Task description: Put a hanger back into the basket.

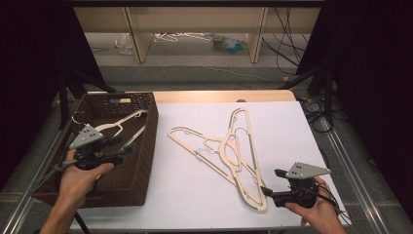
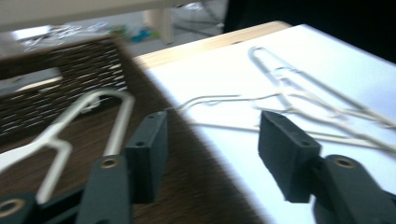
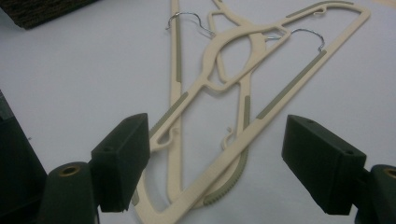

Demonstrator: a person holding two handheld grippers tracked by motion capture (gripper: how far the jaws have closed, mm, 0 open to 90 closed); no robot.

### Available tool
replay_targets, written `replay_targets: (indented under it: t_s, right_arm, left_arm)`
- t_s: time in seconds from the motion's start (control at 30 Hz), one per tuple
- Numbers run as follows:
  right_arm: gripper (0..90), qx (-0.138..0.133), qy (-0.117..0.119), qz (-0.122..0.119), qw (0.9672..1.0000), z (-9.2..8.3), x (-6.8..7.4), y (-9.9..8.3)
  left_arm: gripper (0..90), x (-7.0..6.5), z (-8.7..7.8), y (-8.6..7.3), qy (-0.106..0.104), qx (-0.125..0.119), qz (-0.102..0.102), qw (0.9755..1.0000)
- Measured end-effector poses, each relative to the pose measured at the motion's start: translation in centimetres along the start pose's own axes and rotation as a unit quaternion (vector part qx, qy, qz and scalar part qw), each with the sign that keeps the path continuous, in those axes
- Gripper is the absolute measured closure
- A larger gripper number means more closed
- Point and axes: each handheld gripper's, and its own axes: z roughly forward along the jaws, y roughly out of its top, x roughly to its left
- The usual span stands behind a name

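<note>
Cream hangers lie overlapped on the table; one hanger lies in the basket.

Left tongs: black two-jaw handheld unit, dark matte body. A grey three-cornered plate sits on top, with several small dark holes in it. A black cable trails off the rear. In the left gripper view the jaws end in blocky black rectangular pads, each with small round recesses; the jaw arms are dark grey-green, each with a brass-coloured ring at a pivot hole.

Right tongs: same build, black body, grey triangular plate on top with small holes, and black cables bunched behind the hand. Its own view shows square black pads on dark arms, again with brass-ringed pivot holes.

Both forearms bare, no sleeves in frame.
</note>
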Motion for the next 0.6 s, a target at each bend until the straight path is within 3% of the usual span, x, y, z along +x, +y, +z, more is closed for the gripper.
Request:
replay_targets:
  t_s: [0.03, 0.07, 0.1, 0.17, 0.2, 0.23, 0.3, 0.37, 0.43, 0.53, 0.6]
  right_arm:
    - [24.6, 0.003, -0.001, 0.002, 1.0, 0.0, 0.1, 0.0]
    - [24.6, 0.007, 0.002, 0.007, 1.0, 0.0, 0.2, -0.1]
    - [24.6, 0.004, 0.001, 0.002, 1.0, 0.1, 0.2, -0.1]
    - [24.6, 0.004, 0.001, 0.002, 1.0, 0.1, 0.2, -0.1]
    - [24.6, 0.004, -0.001, -0.001, 1.0, 0.2, 0.3, -0.1]
    - [24.6, 0.004, -0.001, -0.001, 1.0, 0.2, 0.3, -0.1]
    - [24.6, 0.005, 0.002, -0.003, 1.0, 0.5, 0.3, -0.1]
    - [24.7, 0.012, 0.004, -0.001, 0.9999, 0.7, 0.4, -0.1]
    - [24.8, 0.013, 0.005, -0.003, 0.9999, 0.9, 0.6, -0.2]
    - [25.1, 0.018, 0.007, 0.001, 0.9998, 1.3, 1.0, -0.1]
    - [25.6, 0.018, 0.009, -0.007, 0.9998, 1.6, 1.2, 0.0]
  left_arm:
    - [37.3, -1.5, 0.3, 0.0, -0.016, -0.007, 0.014, 0.9997]
    - [35.3, -1.5, 0.3, 0.0, -0.016, -0.007, 0.014, 0.9997]
    - [34.2, -2.9, 0.8, -0.3, -0.035, -0.013, 0.037, 0.9986]
    - [31.6, -3.7, 0.9, -0.5, -0.038, -0.01, 0.044, 0.9983]
    - [30.4, -5.1, 1.4, -0.9, -0.054, -0.01, 0.049, 0.9973]
    - [30.2, -5.1, 1.4, -0.9, -0.054, -0.01, 0.049, 0.9973]
    - [29.1, -6.9, 1.9, -1.6, -0.071, -0.007, 0.06, 0.9956]
    - [28.9, -7.5, 2.1, -1.9, -0.075, -0.008, 0.059, 0.9954]
    - [28.5, -8.7, 2.8, -3.0, -0.079, 0.006, 0.087, 0.9931]
    - [28.2, -9.4, 3.4, -4.0, -0.084, 0.018, 0.08, 0.9931]
    - [26.7, -9.7, 3.5, -4.4, -0.082, 0.019, 0.086, 0.9927]
